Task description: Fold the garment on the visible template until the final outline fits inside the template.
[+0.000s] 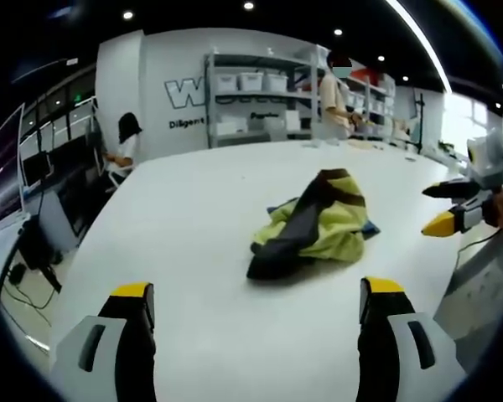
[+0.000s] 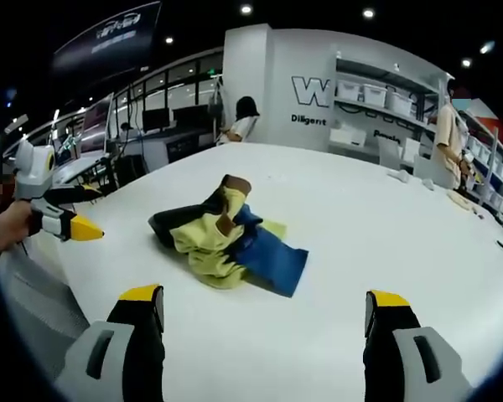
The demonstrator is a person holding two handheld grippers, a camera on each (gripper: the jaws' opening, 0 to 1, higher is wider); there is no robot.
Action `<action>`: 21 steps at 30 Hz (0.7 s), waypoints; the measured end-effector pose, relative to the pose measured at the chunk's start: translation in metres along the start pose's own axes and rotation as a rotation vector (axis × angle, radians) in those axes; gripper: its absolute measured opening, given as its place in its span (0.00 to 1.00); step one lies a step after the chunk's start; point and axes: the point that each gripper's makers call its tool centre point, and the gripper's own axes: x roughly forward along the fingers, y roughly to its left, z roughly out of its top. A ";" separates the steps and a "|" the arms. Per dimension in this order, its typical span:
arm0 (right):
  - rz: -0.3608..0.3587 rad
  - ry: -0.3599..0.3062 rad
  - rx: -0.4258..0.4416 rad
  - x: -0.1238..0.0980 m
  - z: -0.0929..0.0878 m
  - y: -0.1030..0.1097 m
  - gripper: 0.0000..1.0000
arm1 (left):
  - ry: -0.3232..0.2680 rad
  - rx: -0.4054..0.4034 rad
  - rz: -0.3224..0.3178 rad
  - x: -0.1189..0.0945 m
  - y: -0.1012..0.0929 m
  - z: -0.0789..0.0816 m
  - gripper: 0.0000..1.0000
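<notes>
Left gripper view: a crumpled garment [image 1: 314,224], yellow-green with dark panels, lies in a heap on the white table [image 1: 193,251], well in from every edge and straight ahead of the left hand-held gripper [image 1: 260,306], whose jaws stand wide with nothing between them. A blue template [image 1: 369,227] peeps out from under the heap's far side. Right gripper view: the same garment [image 2: 214,234] sits half on the blue template [image 2: 272,260], which juts out toward the right hand-held gripper [image 2: 264,311], its jaws likewise wide and empty. From the left gripper view the right hand-held gripper [image 1: 457,205] hovers above the table's edge beside the heap, jaws parted; from the right gripper view the left hand-held gripper [image 2: 67,213] does the same at the opposite edge, held in a hand [image 2: 8,224]. The two flank the bundle, neither touching it and neither clearly nearer. The heap's long axis appears to run roughly across the line between them, dark end toward the left side. Which way the collar or hem points cannot be told while it is bunched. Spreading it flat looks like the first job. Shelves [image 1: 260,105] and people stand beyond the table.
</notes>
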 end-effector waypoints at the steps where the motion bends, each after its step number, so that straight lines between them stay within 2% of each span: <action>1: 0.001 -0.001 0.003 0.000 0.000 0.000 0.99 | -0.001 -0.003 -0.004 0.000 -0.001 0.000 0.98; 8: 0.019 -0.016 0.020 -0.001 0.004 0.003 0.99 | 0.003 -0.007 -0.008 0.001 -0.001 0.000 0.98; 14: 0.058 -0.035 0.030 -0.002 0.009 0.010 0.99 | 0.011 0.021 -0.010 0.001 -0.002 -0.001 0.97; 21: 0.111 -0.052 0.021 0.003 0.021 0.013 0.99 | 0.040 0.039 -0.053 0.002 -0.011 -0.003 0.96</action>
